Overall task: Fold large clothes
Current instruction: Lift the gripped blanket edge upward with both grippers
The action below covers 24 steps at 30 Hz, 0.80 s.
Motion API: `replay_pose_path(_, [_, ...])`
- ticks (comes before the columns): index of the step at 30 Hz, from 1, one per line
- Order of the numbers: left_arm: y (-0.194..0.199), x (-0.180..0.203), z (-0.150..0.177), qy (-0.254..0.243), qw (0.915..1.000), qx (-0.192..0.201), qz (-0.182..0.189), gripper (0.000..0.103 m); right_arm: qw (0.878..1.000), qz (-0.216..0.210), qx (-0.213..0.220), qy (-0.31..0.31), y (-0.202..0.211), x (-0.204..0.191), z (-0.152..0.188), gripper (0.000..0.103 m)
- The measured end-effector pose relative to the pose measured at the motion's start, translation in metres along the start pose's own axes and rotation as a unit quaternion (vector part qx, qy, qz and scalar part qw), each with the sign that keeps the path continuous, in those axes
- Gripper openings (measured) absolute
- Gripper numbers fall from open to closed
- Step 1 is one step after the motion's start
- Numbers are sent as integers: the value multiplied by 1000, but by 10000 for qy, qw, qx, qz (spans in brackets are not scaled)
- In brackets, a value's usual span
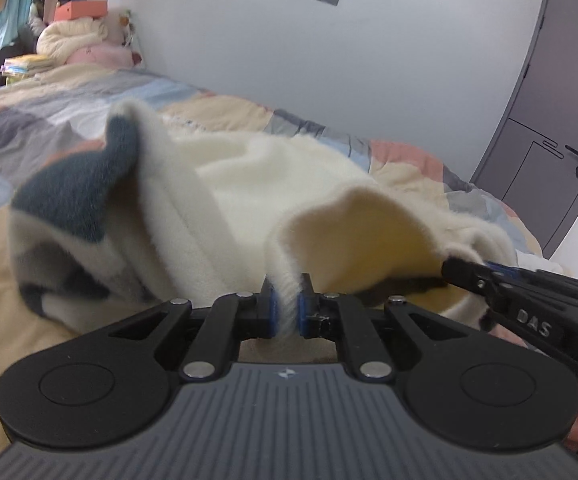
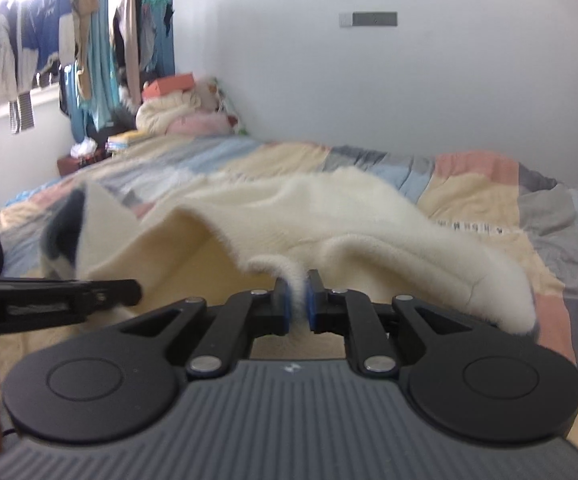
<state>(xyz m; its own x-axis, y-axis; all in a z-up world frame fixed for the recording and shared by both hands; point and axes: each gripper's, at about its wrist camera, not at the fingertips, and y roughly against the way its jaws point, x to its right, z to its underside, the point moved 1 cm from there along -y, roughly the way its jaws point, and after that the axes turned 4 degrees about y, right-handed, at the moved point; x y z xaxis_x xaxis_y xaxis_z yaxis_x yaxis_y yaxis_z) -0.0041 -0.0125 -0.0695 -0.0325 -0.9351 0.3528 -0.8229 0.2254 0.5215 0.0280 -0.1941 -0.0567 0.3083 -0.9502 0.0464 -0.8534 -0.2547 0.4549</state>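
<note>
A cream fleece garment (image 1: 249,184) with a dark teal patch (image 1: 85,188) is lifted off the patchwork bed and hangs between both grippers. My left gripper (image 1: 287,312) is shut on a fold of its cream edge, the fleece pinched between the blue pads. In the right wrist view the same garment (image 2: 353,216) drapes ahead, and my right gripper (image 2: 298,306) is shut on another part of its edge. The right gripper (image 1: 461,268) also shows at the right of the left wrist view, and the left gripper (image 2: 129,290) at the left of the right wrist view.
The patchwork quilt (image 2: 469,172) covers the bed under the garment. Pillows, plush toys and an orange box (image 2: 169,84) are piled at the far end. Clothes hang on a rail (image 2: 29,40) at the left. A grey door (image 1: 549,112) stands at the right.
</note>
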Motion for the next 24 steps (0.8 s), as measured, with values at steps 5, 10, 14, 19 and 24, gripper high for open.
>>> replay_pose_path(5, [-8, -13, -5, 301, 9994, -97, 125, 12, 9997, 110, 238, 7, 16, -4, 7, 72])
replay_pose_path(10, [-12, -17, -11, 348, 9990, -118, 239, 12, 9983, 261, 496, 152, 14, -7, 4, 74])
replay_pose_path(14, [-15, -15, -14, 331, 9989, -129, 296, 12, 9974, 357, 515, 369, 7, -12, 5, 74])
replay_pose_path(19, [-17, -17, -15, 338, 9987, -186, 332, 12, 9931, 545, 552, 883, -1, -27, 4, 74])
replay_pose_path(24, [-19, -17, -16, 299, 9987, -236, 331, 12, 9837, 1025, 371, 1427, -24, -39, 3, 74])
